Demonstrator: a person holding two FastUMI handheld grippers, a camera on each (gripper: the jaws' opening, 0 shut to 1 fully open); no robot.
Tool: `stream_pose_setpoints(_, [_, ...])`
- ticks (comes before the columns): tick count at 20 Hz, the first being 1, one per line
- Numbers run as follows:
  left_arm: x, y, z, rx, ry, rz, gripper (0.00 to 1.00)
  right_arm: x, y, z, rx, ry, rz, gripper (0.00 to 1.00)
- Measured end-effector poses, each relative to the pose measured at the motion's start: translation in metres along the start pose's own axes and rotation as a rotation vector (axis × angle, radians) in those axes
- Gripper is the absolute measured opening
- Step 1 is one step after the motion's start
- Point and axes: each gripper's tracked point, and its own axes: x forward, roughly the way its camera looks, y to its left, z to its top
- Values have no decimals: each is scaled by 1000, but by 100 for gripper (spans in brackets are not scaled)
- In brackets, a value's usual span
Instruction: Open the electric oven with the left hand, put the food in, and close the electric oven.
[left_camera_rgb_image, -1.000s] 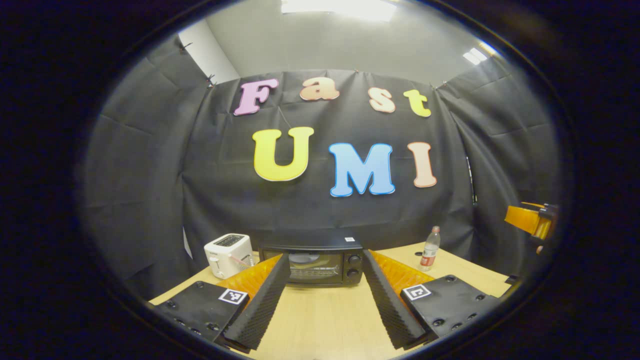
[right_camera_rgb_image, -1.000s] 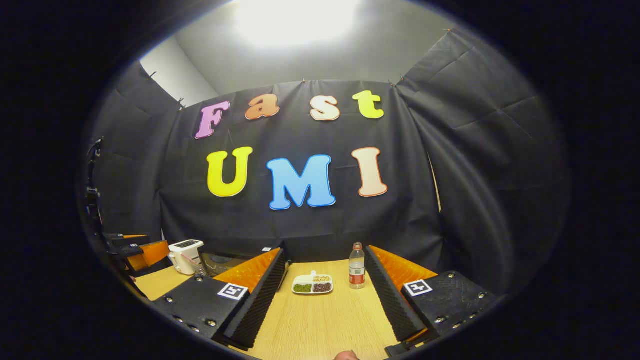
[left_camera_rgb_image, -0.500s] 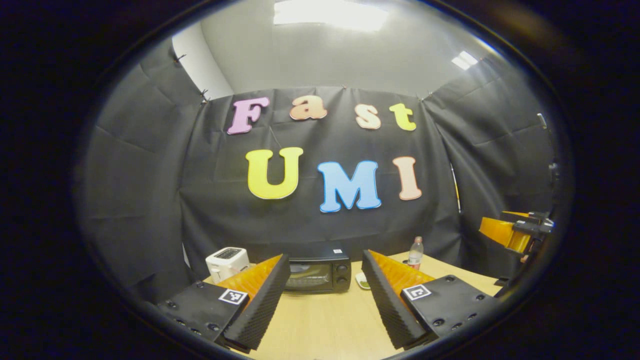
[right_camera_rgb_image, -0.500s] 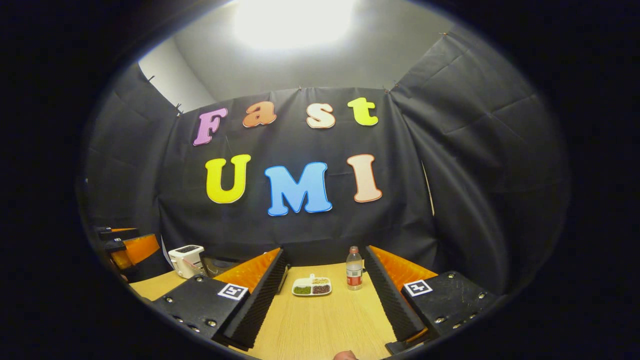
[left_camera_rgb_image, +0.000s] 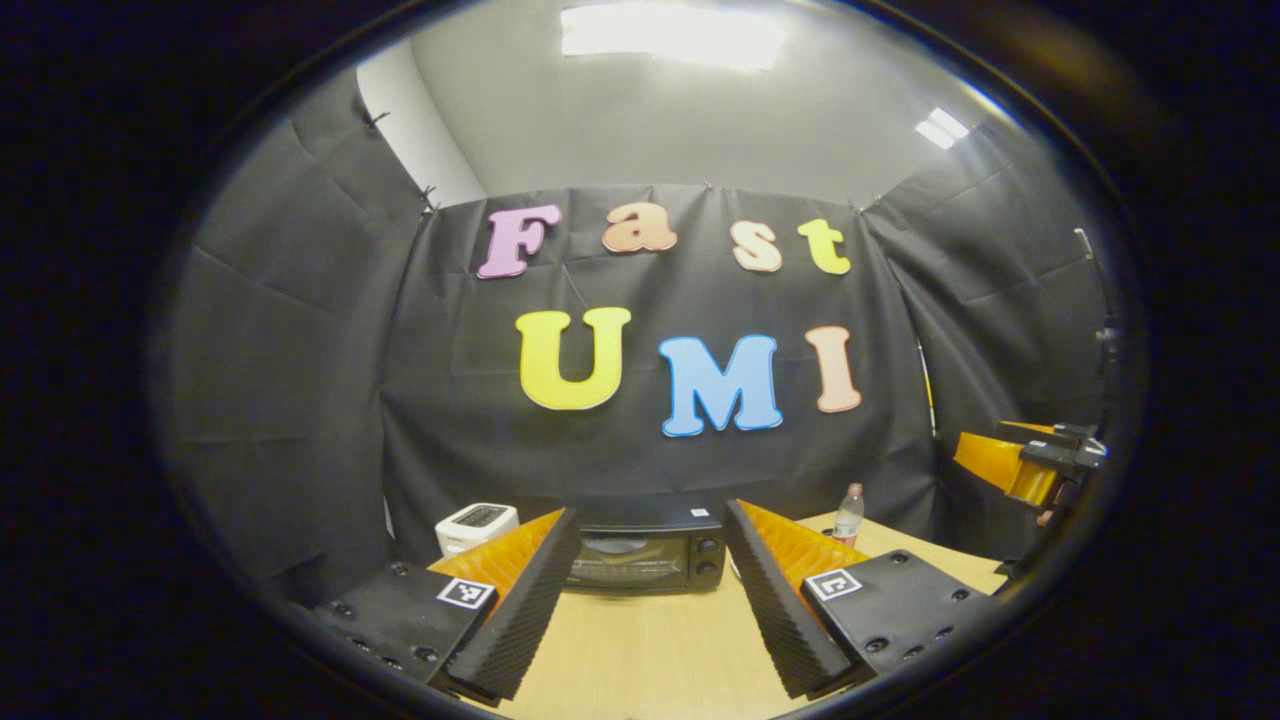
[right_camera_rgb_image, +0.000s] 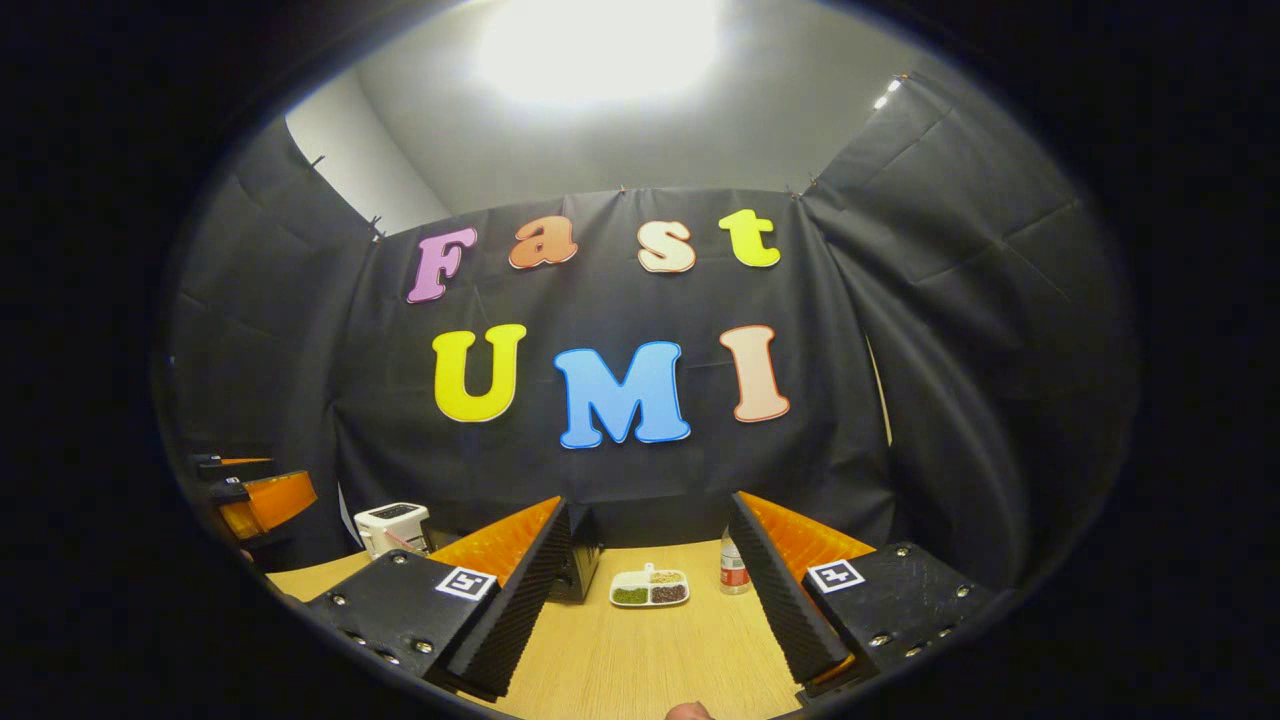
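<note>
A black electric oven (left_camera_rgb_image: 645, 555) stands at the back of the wooden table (left_camera_rgb_image: 650, 660), its door closed, straight ahead of my left gripper (left_camera_rgb_image: 648, 600). That gripper is open and holds nothing. In the right gripper view, a white divided food tray (right_camera_rgb_image: 649, 588) with green and dark fillings lies on the table ahead of my right gripper (right_camera_rgb_image: 648, 595), which is open and holds nothing. A corner of the oven (right_camera_rgb_image: 583, 562) peeks past its left finger. The right gripper (left_camera_rgb_image: 1025, 465) hangs at the right edge of the left gripper view, and the left gripper (right_camera_rgb_image: 255, 497) at the left edge of the right gripper view.
A white toaster (left_camera_rgb_image: 476, 524) stands left of the oven. A plastic bottle with a red label (left_camera_rgb_image: 849, 516) stands to the right of the oven, behind the tray. A fingertip (right_camera_rgb_image: 690, 711) shows at the bottom of the right gripper view.
Both cameras have swung slightly, so the oven, tray and bottle shift in view. The left gripper drew back from the oven, which looks smaller than a second ago. Both grippers stay open.
</note>
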Motion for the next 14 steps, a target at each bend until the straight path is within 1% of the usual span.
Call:
stream_pose_setpoints(2, [-1, 10, 2, 2, -12, 19, 100, 3, 7, 3, -11, -4, 16, 98])
stream_pose_setpoints(5, [-3, 23, -1, -8, -12, 40, 100, 7, 16, 6, -22, -12, 38, 98])
stream_pose_setpoints(7, [-2, 30, -3, -23, -8, 53, 90, 9, 24, 7, -7, -13, 54, 97])
stream_pose_setpoints(14, [5, 43, -1, -15, -23, 62, 100, 18, 34, 9, -3, -23, 46, 98])
